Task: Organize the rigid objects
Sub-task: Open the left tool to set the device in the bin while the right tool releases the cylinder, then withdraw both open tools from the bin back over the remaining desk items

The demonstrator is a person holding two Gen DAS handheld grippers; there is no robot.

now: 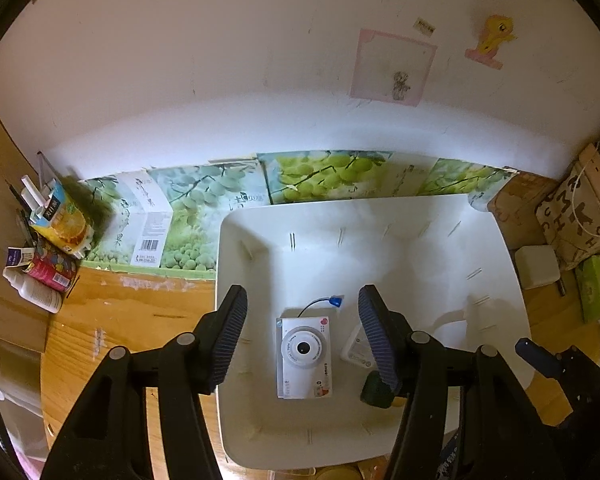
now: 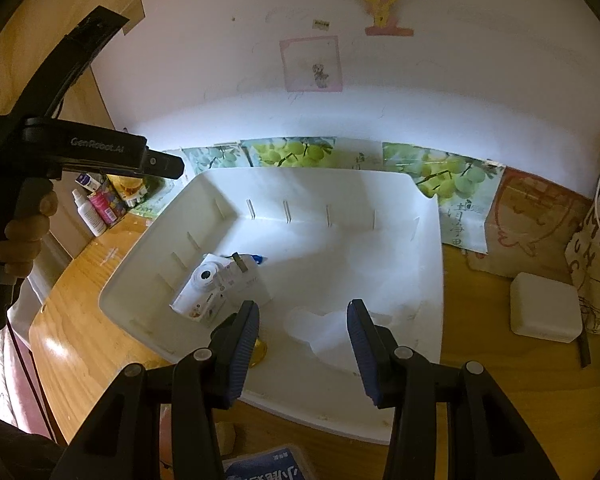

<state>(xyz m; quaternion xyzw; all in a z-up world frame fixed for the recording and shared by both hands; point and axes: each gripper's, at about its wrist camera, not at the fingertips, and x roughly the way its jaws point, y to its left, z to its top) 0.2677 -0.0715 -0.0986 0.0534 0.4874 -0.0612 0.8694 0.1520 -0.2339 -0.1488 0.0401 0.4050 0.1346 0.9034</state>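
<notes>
In the left wrist view the left gripper [image 1: 302, 334] fills the bottom of the frame, its ribbed fingers [image 1: 230, 336] spread wide with nothing between the pads, hanging above the white bin [image 1: 380, 216]. Straight beyond the gap, in the lower centre of the frame, a small white camera box [image 1: 304, 356] lies flat on the bin floor, lens picture facing up, with a thin black cord ending in a blue tip [image 1: 334, 301] just above it. A clear plastic piece [image 1: 356, 346] and a dark green item [image 1: 376, 392] sit at the right finger, partly hidden. In the right wrist view the right gripper [image 2: 303, 346] is at the bottom centre, fingers likewise wide apart and holding nothing, over the bin's near edge [image 2: 324, 396]; a yellow object [image 2: 260, 354] peeks out beside its left finger. Further up, left of centre, the camera box [image 2: 208, 292] rests tilted against the bin's left wall. At the left edge a hand [image 2: 24, 232] grips the other tool's black handle. On the wooden table [image 1: 112, 328] at the far left stand a juice carton [image 1: 66, 222] and a white bottle [image 1: 36, 292]; a white block [image 2: 546, 308] sits at the right. Grape-printed cardboard [image 1: 328, 176] lines the back against the white wall [image 1: 220, 60].
</notes>
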